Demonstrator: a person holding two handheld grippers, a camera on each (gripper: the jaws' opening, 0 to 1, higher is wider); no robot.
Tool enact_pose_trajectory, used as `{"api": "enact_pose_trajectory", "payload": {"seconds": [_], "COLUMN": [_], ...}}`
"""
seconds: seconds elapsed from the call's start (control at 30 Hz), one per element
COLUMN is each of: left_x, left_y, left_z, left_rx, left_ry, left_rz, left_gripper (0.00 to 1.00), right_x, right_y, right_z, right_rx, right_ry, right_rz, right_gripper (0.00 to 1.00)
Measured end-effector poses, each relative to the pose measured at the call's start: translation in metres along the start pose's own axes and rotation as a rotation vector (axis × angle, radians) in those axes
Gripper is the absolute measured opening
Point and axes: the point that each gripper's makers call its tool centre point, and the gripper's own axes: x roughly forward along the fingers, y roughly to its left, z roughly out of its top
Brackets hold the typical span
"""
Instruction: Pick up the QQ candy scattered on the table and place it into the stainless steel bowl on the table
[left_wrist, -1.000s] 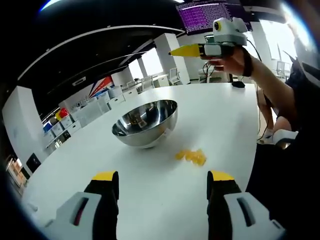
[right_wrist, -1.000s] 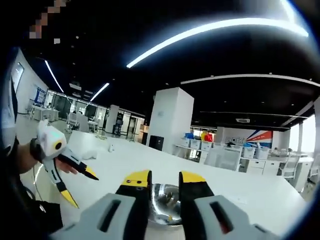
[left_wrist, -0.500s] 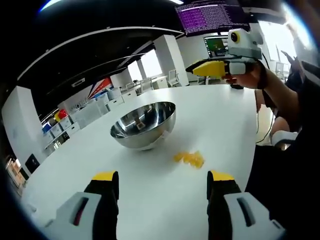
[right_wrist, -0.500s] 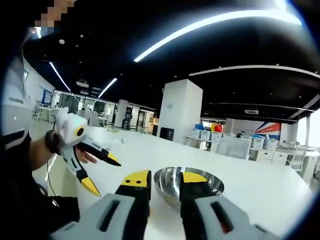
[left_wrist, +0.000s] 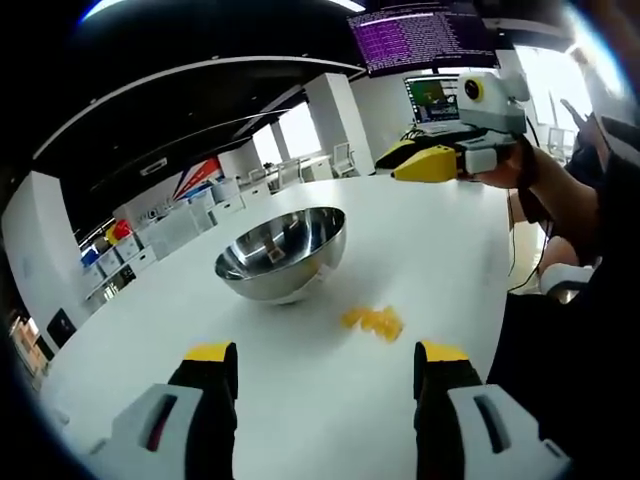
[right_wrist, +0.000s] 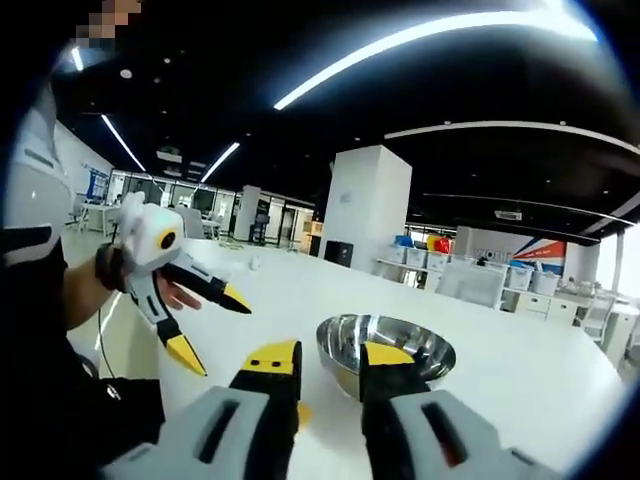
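Candy cluster beside one steel bowl, both grippers in the air

We see a small heap of translucent yellow-orange QQ candy (left_wrist: 373, 321) lying on the bare white tabletop (left_wrist: 300, 400). The pieces are too blurred for us to count; we make out one cluster. In the right gripper view a sliver of the same orange heap (right_wrist: 303, 414) peeks out beside our near jaw.

Just beside the heap stands one round, polished stainless steel bowl (left_wrist: 281, 254), upright, apart from the candy. We can make out reflections inside it, but cannot tell whether any candy lies in it. In the right gripper view the bowl (right_wrist: 386, 352) sits behind the jaw tips.

The left gripper (left_wrist: 325, 365) hovers over the table with its two yellow-tipped black jaws spread wide and nothing between them; the candy lies ahead of the gap. From the other side we see it (right_wrist: 215, 325) held up in a hand (right_wrist: 170, 295), jaws parted.

The right gripper (right_wrist: 329, 362) has its jaws parted by a narrow gap, grasping nothing. In the left gripper view it (left_wrist: 400, 162) is raised above the far side of the table.

Behind it hang two lit screens (left_wrist: 425, 35).
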Motion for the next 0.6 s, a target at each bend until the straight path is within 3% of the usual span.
{"api": "enact_pose_trajectory", "payload": {"seconds": [0.6], "left_x": [-0.0008], "left_y": [0.0000], "left_z": [0.0030], "left_rx": [0.007], "left_ry": [-0.004], "left_rz": [-0.004], "left_gripper": [0.71], "right_x": [0.0006], "right_y": [0.0008], "right_z": [-0.0076], "right_rx": [-0.022], "right_ry": [0.029], "right_rz": [-0.003], "right_gripper": [0.21]}}
